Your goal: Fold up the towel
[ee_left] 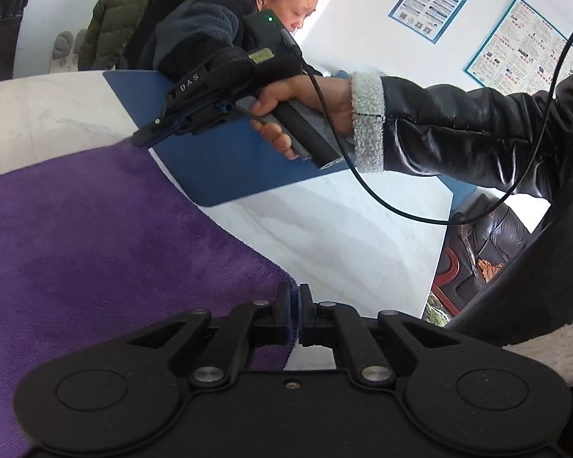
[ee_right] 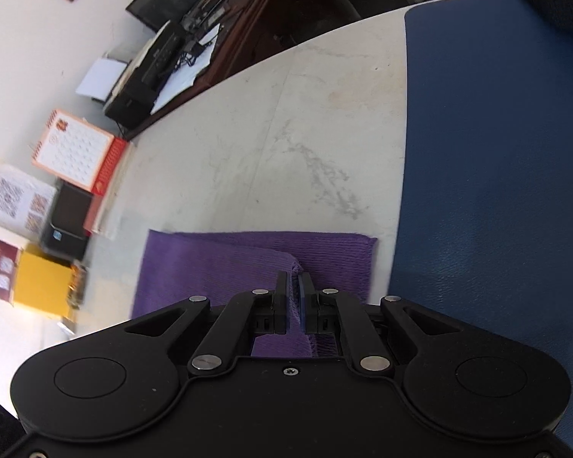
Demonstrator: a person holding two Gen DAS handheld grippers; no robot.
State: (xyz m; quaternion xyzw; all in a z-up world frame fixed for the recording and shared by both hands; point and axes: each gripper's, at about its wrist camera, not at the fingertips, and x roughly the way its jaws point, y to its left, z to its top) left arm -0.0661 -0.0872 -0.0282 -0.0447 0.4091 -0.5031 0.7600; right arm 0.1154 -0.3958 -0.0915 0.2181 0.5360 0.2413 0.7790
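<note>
A: Purple towel (ee_right: 217, 263) on the pale table (ee_right: 271, 145): your left gripper (ee_left: 294, 297) and right gripper (ee_right: 295, 286) each pinch a corner, carrying it over for the fold

B: Next, I'd judge, you lay those corners flush on the far edge, then release

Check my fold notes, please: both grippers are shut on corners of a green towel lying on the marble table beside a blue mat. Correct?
Only the colour is wrong: the towel is purple, as both wrist views show. The left gripper and right gripper are indeed shut on it, on the marble table beside the blue mat.
</note>
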